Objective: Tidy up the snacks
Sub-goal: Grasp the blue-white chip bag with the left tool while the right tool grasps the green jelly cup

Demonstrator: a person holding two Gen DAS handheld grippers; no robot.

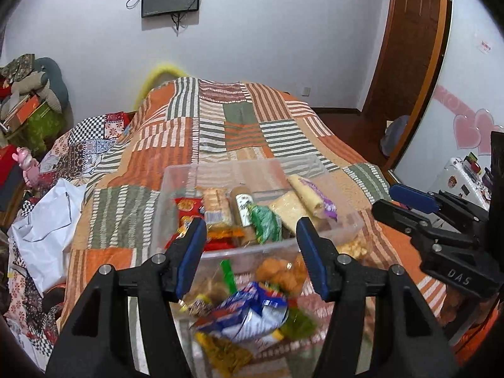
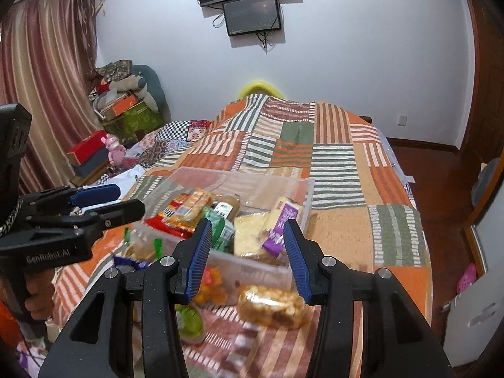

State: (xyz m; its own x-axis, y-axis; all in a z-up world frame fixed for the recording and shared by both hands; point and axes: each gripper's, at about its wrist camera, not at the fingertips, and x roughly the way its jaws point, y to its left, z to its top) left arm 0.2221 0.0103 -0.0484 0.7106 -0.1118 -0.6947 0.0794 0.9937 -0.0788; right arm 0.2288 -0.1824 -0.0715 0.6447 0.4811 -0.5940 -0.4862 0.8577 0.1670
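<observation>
A clear plastic bin [image 1: 176,182] [image 2: 302,189] stands on the bed and holds several snack packs: a red pack [image 1: 189,208], a biscuit sleeve [image 1: 215,204], a green pack [image 1: 266,223] and a purple-labelled pack [image 2: 280,226]. Loose snacks lie in front of it: a blue and white bag [image 1: 252,312] and a bag of golden puffs [image 2: 271,302]. My left gripper [image 1: 252,233] is open and empty above the loose snacks at the bin's near wall. My right gripper [image 2: 247,236] is open and empty over the bin's near right corner.
The bed carries an orange, green and white patchwork blanket [image 1: 239,126]. A white sheet [image 1: 47,220] lies at its left. Boxes and cushions [image 2: 129,100] are stacked by the curtain. A wooden door [image 1: 406,31] and red floor [image 2: 447,170] are on the right.
</observation>
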